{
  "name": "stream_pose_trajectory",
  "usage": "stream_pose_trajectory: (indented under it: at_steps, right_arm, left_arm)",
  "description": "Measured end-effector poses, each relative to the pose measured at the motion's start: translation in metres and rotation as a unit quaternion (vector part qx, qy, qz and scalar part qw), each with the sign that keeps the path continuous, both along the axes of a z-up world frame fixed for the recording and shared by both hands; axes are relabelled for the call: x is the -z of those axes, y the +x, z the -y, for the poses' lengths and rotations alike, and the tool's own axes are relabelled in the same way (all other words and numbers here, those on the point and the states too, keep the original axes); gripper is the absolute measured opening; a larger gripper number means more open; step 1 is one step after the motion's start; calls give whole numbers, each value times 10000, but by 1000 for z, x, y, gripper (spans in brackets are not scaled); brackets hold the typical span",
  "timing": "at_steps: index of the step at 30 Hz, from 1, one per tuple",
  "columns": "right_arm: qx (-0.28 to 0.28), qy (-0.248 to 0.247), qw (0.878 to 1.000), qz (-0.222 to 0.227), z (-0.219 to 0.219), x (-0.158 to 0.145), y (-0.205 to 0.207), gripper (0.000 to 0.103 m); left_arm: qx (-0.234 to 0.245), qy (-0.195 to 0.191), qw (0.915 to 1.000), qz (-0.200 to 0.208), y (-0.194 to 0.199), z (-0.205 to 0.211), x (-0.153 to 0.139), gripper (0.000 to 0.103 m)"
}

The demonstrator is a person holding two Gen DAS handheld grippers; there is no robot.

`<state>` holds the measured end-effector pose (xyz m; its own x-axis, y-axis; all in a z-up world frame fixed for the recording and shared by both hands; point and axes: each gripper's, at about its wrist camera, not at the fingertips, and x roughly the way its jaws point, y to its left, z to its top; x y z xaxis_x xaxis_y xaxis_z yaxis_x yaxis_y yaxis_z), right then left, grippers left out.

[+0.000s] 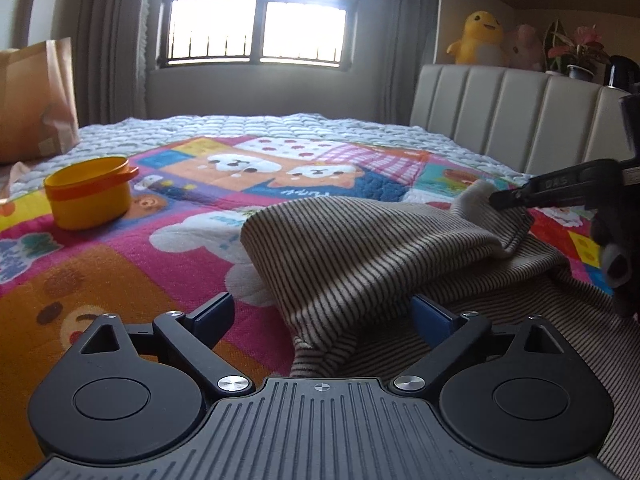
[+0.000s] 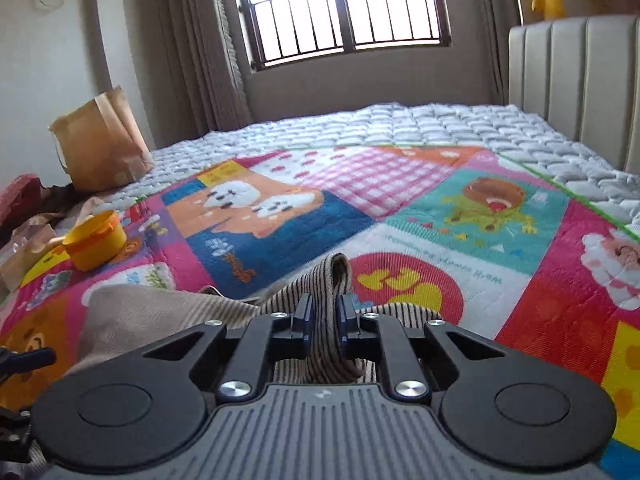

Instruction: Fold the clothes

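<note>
I'm working on a bed [image 2: 440, 128] under a barred window, its quilted mattress topped by a bright cartoon play mat [image 2: 400, 200]. My right gripper [image 2: 323, 320] has its pads pinched together on a fold of the striped garment [image 1: 360, 248], a hem loop standing up between them at twelve o'clock. My left gripper [image 1: 324, 312] stands wide apart, holding nothing; the cloth's near fold drapes between its fingers, close against the right one, but nothing presses on it. From the left wrist view the garment lies from centre toward three o'clock, its far corner lifted by the other tool at two o'clock. A yellow cup [image 1: 90, 192] sits at ten o'clock, a paper bag [image 2: 100, 140] beyond it. The knit looks light, soft and floppy; I judge it will sag and stretch, so I'd take the near hem edge, both layers together.
</note>
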<state>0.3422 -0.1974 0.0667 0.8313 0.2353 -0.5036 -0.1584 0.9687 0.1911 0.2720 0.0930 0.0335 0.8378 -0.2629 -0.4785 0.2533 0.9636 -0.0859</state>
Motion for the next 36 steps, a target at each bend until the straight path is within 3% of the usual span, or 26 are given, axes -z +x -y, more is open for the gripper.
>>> stream_pose_trajectory:
  at_steps: [4,7,9,11,12,13,15,17,18,19,20,21,24,28,31,34,35,36]
  right_arm:
    - [126,-98,9998,138,16,-13,-27,3]
    - [308,-206,9992,-176,28,8,-31,3]
    - [311,39,9995,-68,35,10,-34,5]
    - [258,403,9987,147,40,8,-35,21]
    - [241,529,9980,262,39,5,-32,40]
    - [212,538,9978,338,35,3,-27,51]
    - [31,460,9984,332,25,4,-12,54]
    - [-115,300,9995,21,12,17,8,54]
    - [-166,209,9995,-140,6,24,17,45]
    - [-181,87,9994,-276,0,32,22,21]
    - [-163,11,9995,-274,-5,32,21,15]
    - [-147,-56,9996,-253,-8,32,19,15]
    - [-73,0,9995,321,0,3,-8,8]
    - [83,72,9989,466,25,-17,-27,8]
    - [145,-149,9998,-20,29,13,-27,9]
    - [193,-269,9986,-412,26,49,-25,13]
    - [186,-254,9989,-359,27,48,-26,14]
    - [210,-222,9988,-376,29,43,-25,21]
  left_arm:
    - [64,-213,9997,127,-2,-4,-12,98]
    - [288,-388,9984,303,-1,0,-31,100]
    - [428,-373,9976,388,1,8,-37,103]
    - [459,-280,9980,346,2,17,-32,103]
    - [475,-234,9981,325,3,22,-30,103]
    - [478,-195,9982,294,4,26,-26,103]
    - [359,-176,9990,188,3,29,-13,103]
    - [167,-143,9996,185,0,29,0,103]
    - [113,-180,9995,245,-2,27,1,103]
    - [58,-217,9993,305,-4,25,1,103]
    - [13,-258,9990,362,-6,23,2,103]
    - [-1,-318,9987,406,-8,21,2,103]
    - [-11,-451,9982,397,-7,15,2,103]
    - [31,-601,9975,379,-3,12,-6,103]
    - [231,-792,9956,443,4,15,-22,103]
    - [557,-984,9934,182,23,24,-21,103]
    - [567,-946,9939,84,30,26,-16,103]
    - [507,-814,9954,-39,37,29,-7,103]
